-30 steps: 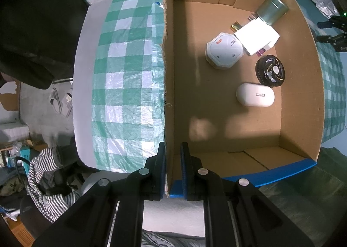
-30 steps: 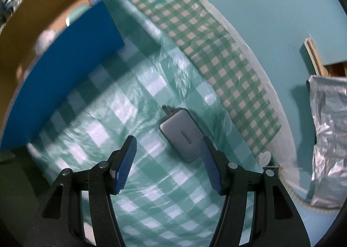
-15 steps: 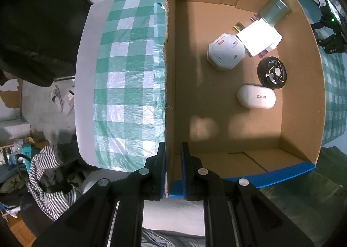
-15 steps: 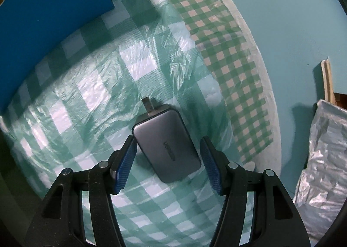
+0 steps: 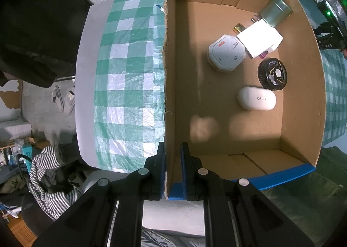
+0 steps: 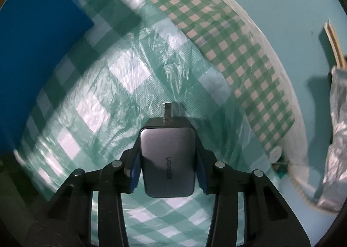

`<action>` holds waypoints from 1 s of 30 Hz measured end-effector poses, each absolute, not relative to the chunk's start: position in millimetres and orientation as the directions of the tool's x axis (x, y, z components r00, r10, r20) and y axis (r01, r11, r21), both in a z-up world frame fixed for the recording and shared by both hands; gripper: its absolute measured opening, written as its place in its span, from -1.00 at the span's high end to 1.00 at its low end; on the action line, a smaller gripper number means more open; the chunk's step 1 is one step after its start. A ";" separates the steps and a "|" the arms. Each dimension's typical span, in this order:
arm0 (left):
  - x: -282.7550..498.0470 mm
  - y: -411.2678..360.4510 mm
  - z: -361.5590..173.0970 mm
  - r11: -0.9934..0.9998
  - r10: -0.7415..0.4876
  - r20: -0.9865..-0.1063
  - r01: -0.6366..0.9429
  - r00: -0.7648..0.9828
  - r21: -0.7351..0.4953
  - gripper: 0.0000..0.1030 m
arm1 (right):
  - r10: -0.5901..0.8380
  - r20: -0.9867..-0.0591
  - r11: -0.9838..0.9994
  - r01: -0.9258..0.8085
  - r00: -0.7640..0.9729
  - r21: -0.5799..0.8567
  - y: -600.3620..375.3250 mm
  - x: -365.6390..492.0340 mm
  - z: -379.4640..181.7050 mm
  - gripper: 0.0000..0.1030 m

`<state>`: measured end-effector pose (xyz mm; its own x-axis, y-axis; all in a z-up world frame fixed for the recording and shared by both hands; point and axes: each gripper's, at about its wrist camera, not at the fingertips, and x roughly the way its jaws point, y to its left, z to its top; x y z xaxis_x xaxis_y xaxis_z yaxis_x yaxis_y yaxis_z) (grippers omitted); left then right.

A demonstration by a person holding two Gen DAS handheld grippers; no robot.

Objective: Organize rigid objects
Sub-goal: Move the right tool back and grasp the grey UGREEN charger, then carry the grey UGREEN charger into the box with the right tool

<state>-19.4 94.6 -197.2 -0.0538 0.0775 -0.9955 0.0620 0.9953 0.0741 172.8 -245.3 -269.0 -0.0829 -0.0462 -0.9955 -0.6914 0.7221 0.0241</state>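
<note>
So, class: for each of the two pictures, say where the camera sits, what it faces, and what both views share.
Left wrist: on the left tool, facing down into the cardboard box; its fingers clamp the box wall.
Right wrist: on the right tool, facing down at the checked tablecloth; its jaws are closing on the grey charger.
Shared: box and tablecloth.

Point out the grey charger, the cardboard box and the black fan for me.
charger (image 6: 168, 158): right wrist view, top face.
box (image 5: 302, 95): left wrist view, inner right wall.
fan (image 5: 272, 76): left wrist view, hub.
</note>
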 end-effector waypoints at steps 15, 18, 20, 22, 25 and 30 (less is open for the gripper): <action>-18.7 94.3 -198.5 0.995 0.073 -0.996 0.069 -0.050 0.070 0.78 | 0.007 -0.994 0.839 -0.540 -0.106 0.064 -250.9 157.1 -268.4 0.20; -18.6 93.9 -198.5 0.995 0.075 -0.996 0.074 -0.049 0.071 0.78 | 0.014 -0.993 0.856 -0.512 -0.116 0.072 -251.8 149.8 -265.1 0.20; -18.9 93.2 -198.4 0.994 0.077 -0.996 0.078 -0.048 0.073 0.78 | 0.015 -0.993 0.863 -0.500 -0.117 0.071 -251.2 144.9 -260.4 0.20; -19.1 93.0 -198.2 0.994 0.078 -0.996 0.081 -0.047 0.074 0.78 | 0.025 -0.992 0.868 -0.490 -0.122 0.081 -250.5 142.3 -256.4 0.20; -19.2 92.9 -198.2 0.994 0.078 -0.996 0.086 -0.045 0.074 0.78 | 0.045 -0.993 0.875 -0.475 -0.114 0.094 -248.3 137.0 -246.5 0.20; -19.2 92.2 -198.0 0.992 0.081 -0.996 0.095 -0.044 0.077 0.78 | 0.076 -0.992 0.878 -0.465 -0.101 0.114 -241.1 127.9 -224.5 0.20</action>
